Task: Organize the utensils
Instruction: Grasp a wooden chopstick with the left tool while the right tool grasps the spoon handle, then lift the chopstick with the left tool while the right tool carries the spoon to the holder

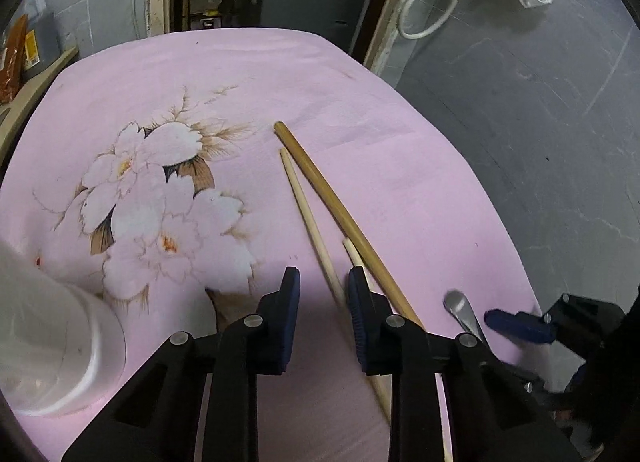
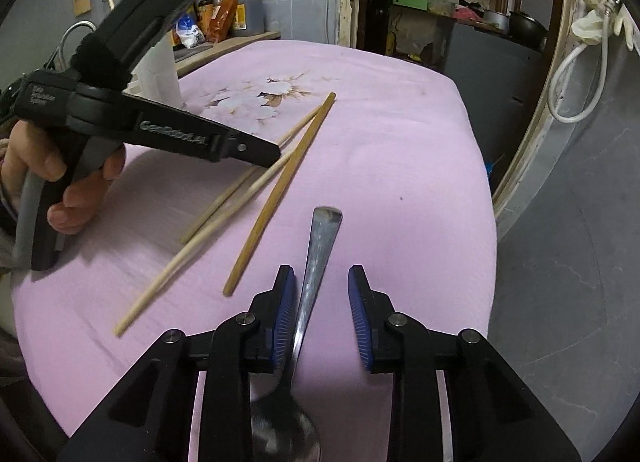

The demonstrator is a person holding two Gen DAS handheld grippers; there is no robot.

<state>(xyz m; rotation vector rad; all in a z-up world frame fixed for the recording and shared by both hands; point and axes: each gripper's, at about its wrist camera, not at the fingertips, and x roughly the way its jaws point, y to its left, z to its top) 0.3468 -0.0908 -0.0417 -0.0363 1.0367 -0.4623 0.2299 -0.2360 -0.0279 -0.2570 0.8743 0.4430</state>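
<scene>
My left hand-held gripper (image 1: 323, 282) points steeply down at the bench (image 1: 248, 73), its blue pads narrowed but not together; a pale chopstick (image 1: 308, 217) runs up between them, lying just against the inner face of the right pad, and I cannot tell whether either pad presses on it; a second pale chopstick (image 1: 352, 252) shows its tip just beyond that pad and passes under it; the darker brown chopstick (image 1: 340, 209) lies just outside the same pad, slanting away up the cloth; to the left a white cylindrical container (image 1: 60, 354) stands close to the lens, blurred.

My right hand-held gripper (image 2: 322, 286) also tilts down, its pads partly closed with a clear gap; the handle of a metal spoon (image 2: 320, 246) runs between them, close to the left pad and apart from the right one, the bowl lying below near the lens; I do not see the pads gripping it.

From the right wrist view, a hand (image 2: 60, 181) holds the left tool over the two pale chopsticks, which lie roughly side by side; the brown one sits between them and the spoon; all rest on the pink flowered cloth (image 2: 380, 149) covering the bench; beyond it are bottles (image 2: 224, 9) on a counter and an open doorway with shelves.
</scene>
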